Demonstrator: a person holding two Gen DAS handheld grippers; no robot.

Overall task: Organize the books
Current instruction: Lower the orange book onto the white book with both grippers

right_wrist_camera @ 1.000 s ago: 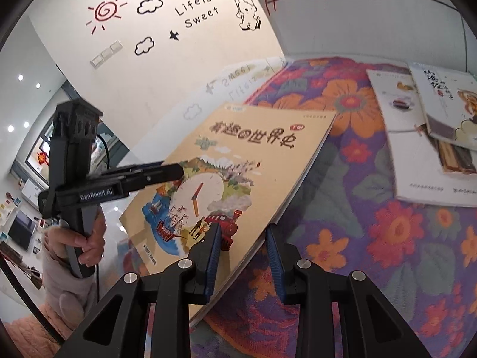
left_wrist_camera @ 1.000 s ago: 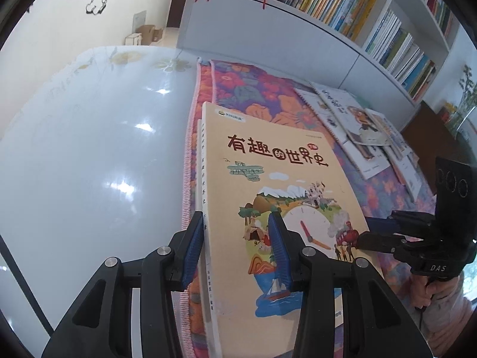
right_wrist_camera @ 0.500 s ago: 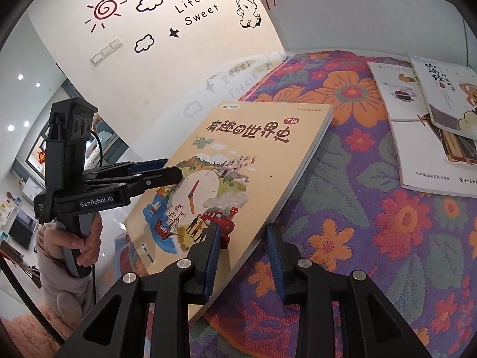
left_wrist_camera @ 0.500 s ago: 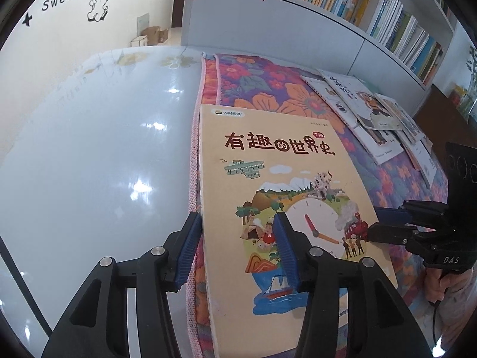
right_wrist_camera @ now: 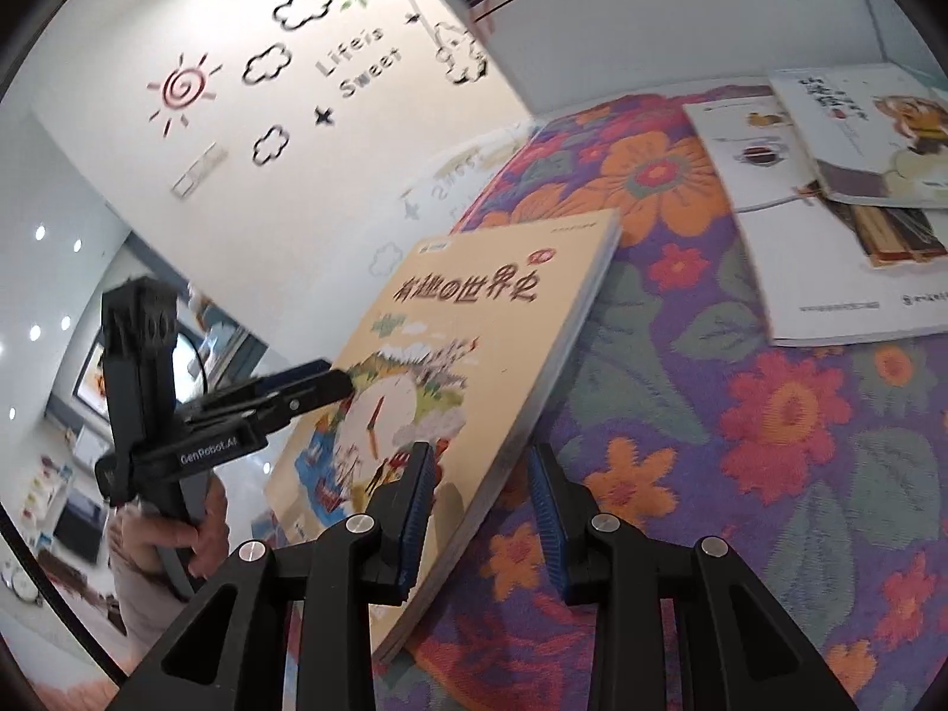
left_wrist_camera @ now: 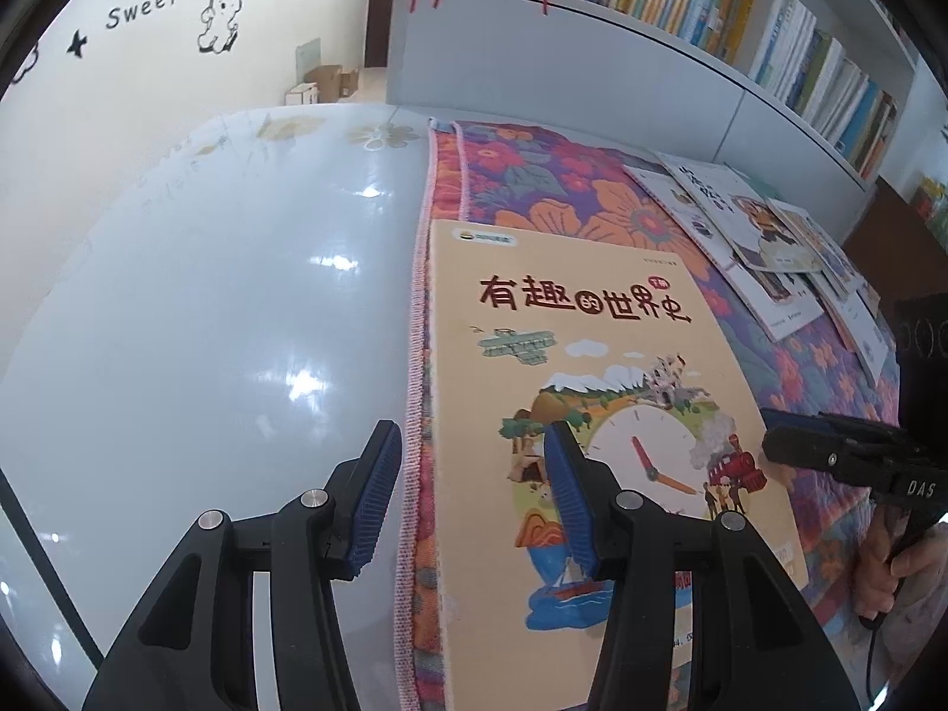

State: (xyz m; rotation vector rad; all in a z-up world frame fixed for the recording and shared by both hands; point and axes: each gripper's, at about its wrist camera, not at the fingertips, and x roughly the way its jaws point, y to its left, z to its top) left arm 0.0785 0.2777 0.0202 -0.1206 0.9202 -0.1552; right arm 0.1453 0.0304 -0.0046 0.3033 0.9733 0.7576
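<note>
A large tan picture book (left_wrist_camera: 592, 403) with a clock on its cover lies on the flowered cloth (left_wrist_camera: 533, 189) at the cloth's left edge. It also shows in the right wrist view (right_wrist_camera: 462, 355). My left gripper (left_wrist_camera: 468, 497) is open, its jaws astride the book's near left edge and the cloth's border. My right gripper (right_wrist_camera: 480, 509) is open, its jaws astride the book's near right edge. Each gripper shows in the other's view, the right one (left_wrist_camera: 829, 462) and the left one (right_wrist_camera: 260, 409).
Several thin books (left_wrist_camera: 746, 231) lie overlapping on the cloth at the far right, also in the right wrist view (right_wrist_camera: 829, 189). A glossy white table (left_wrist_camera: 207, 326) spreads to the left. A white bookcase (left_wrist_camera: 711, 29) full of books stands behind.
The book has come down from a tilted lift to lie on the cloth. Both grippers have opened wider and let go of it. The right gripper has drawn back slightly.
</note>
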